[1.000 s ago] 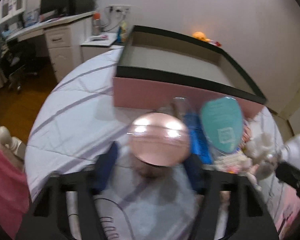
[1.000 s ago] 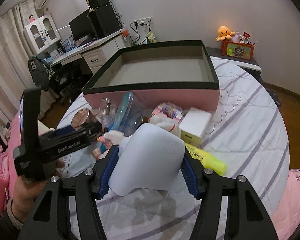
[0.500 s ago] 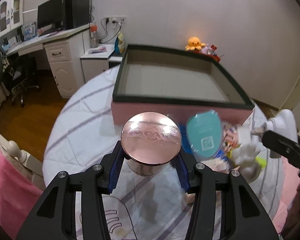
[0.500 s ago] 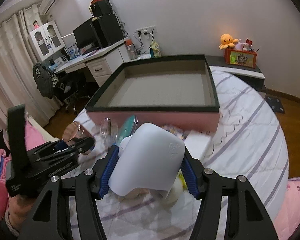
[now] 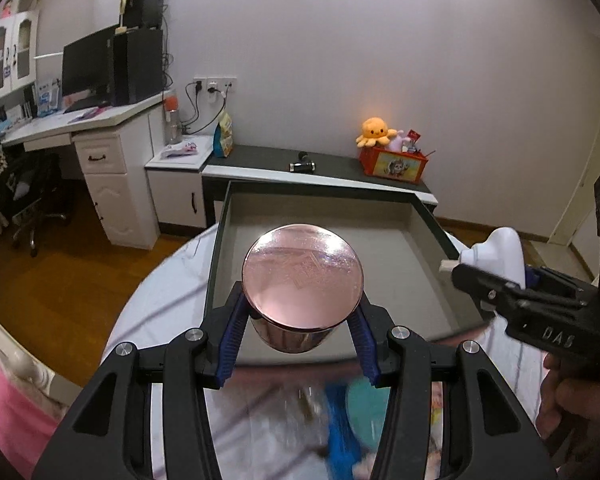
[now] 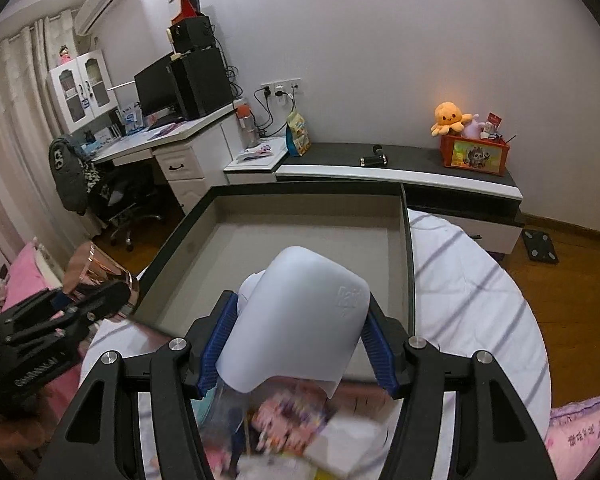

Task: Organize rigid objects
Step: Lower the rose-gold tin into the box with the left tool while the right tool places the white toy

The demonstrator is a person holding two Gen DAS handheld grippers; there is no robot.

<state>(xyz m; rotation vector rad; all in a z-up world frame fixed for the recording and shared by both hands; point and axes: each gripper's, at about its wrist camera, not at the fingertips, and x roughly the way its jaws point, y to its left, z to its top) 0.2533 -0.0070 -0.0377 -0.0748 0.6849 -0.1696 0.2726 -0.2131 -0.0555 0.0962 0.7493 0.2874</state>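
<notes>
My left gripper [image 5: 298, 328] is shut on a round rose-gold tin [image 5: 302, 282] and holds it above the near edge of the open box [image 5: 396, 248], a wide shallow box with a dark rim and grey floor. My right gripper [image 6: 296, 344] is shut on a white plastic device [image 6: 300, 320], held over the box's near side [image 6: 300, 236]. The right gripper and device also show at the right of the left wrist view [image 5: 500, 256]. The tin and left gripper show at the left of the right wrist view [image 6: 100, 276].
A blurred pile of small items lies on the striped bed below both grippers [image 6: 292, 428]. Behind the box run a low dark shelf [image 6: 400, 164] with an orange toy bin [image 6: 474, 156], and a desk [image 5: 80, 128] with a monitor at the left.
Both grippers have lifted and moved forward with their objects, from over the pile to above the box's near edge. The view now looks down into the box.
</notes>
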